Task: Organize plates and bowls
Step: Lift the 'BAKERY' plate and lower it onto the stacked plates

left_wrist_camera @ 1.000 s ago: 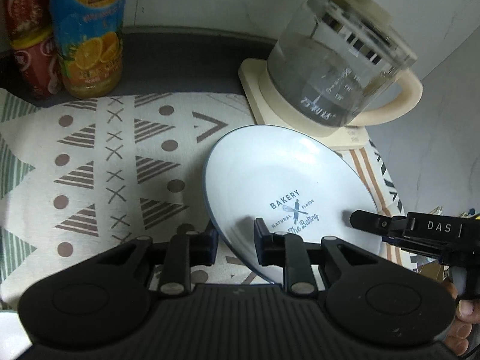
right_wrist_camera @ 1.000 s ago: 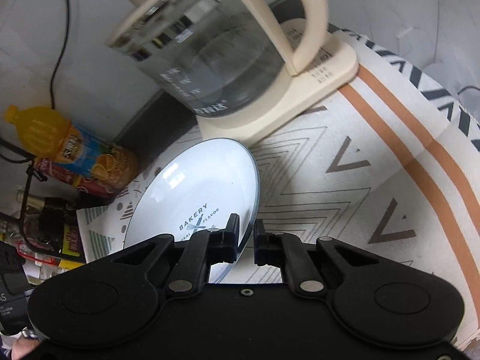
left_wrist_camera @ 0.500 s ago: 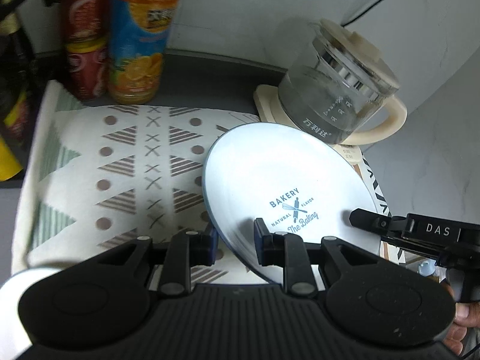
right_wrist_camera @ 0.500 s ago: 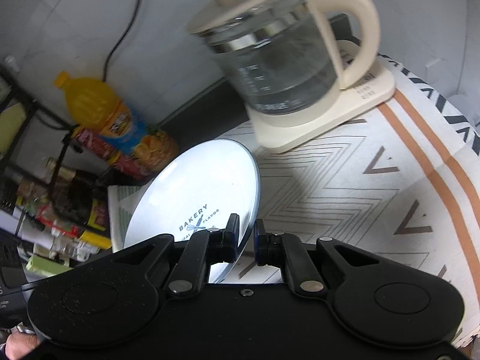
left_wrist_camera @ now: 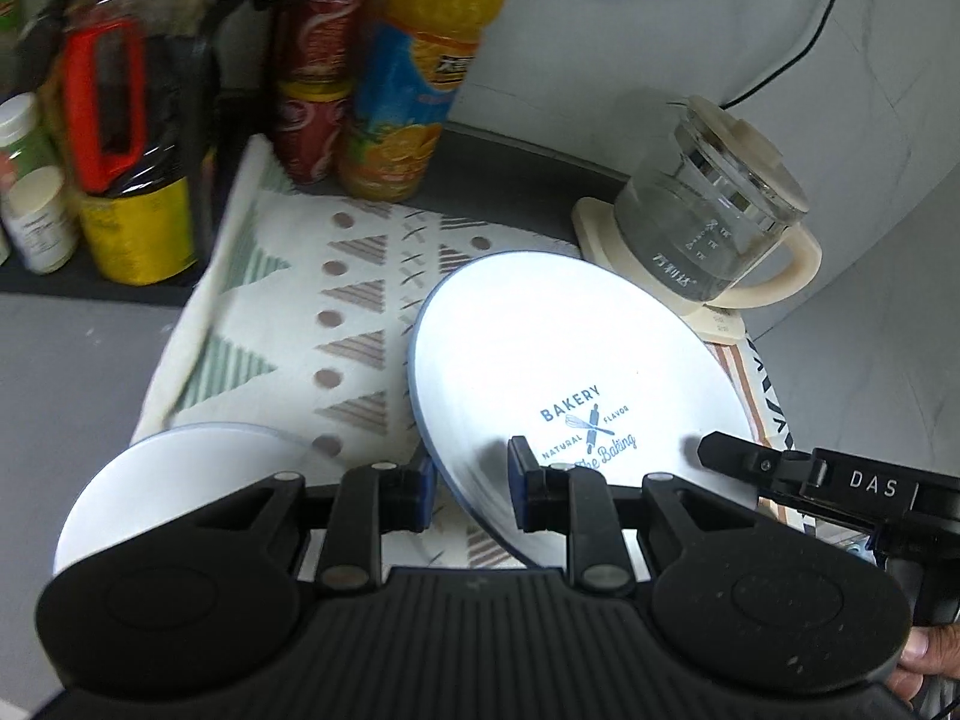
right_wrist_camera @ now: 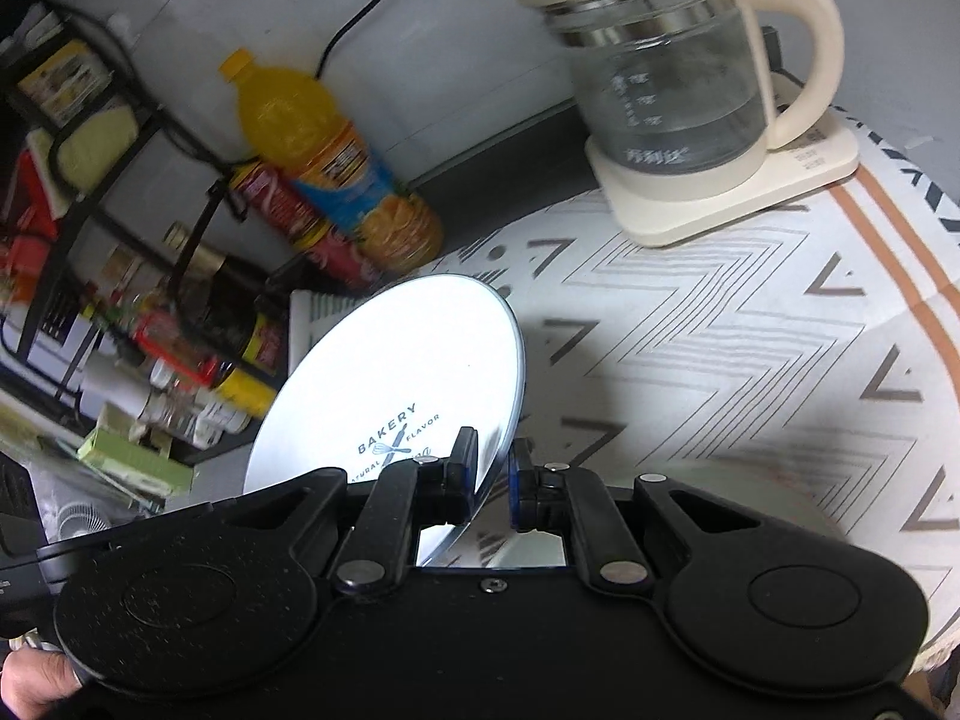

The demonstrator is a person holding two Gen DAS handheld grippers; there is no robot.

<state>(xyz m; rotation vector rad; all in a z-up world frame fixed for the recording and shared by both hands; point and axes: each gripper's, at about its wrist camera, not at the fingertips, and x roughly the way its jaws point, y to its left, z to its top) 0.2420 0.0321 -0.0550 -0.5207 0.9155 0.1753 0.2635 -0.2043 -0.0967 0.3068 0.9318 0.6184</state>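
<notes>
Clearly, both grippers hold the same white plate (left_wrist_camera: 558,360), the one with the blue "BAKERY" print, and the plate is in the air above the patterned cloth (left_wrist_camera: 282,324) on the counter (left_wrist_camera: 66,372), tilted with its far rim higher. The left gripper (left_wrist_camera: 468,489) has its fingers (left_wrist_camera: 525,492) closed on the near rim, almost as narrow as they go, with only the thin edge of the plate between them. The right gripper (right_wrist_camera: 489,480) also has its fingers pressed together on the rim, at the side of the plate; in the left wrist view it appears as the black part marked "DAS" at the right edge.

I think the main risk is that the plate slips. Each grip takes only a small piece of a smooth rim, so if one hand goes faster or rolls more than the other, the plate can twist out of one pair of fingers and then hang from the other pair alone. A fall on the cloth may be soft, but a fall on the bare counter could chip it.

A second white plate (left_wrist_camera: 180,480) lies low at the left, partly under the left gripper. If the held plate is to go on it, a steep or off-centre landing could knock rim on rim or push the lower plate away.

The glass kettle (left_wrist_camera: 714,228) on its base and the orange juice bottle (left_wrist_camera: 414,78) stand near; a wide swing of the far rim could hit them.
</notes>
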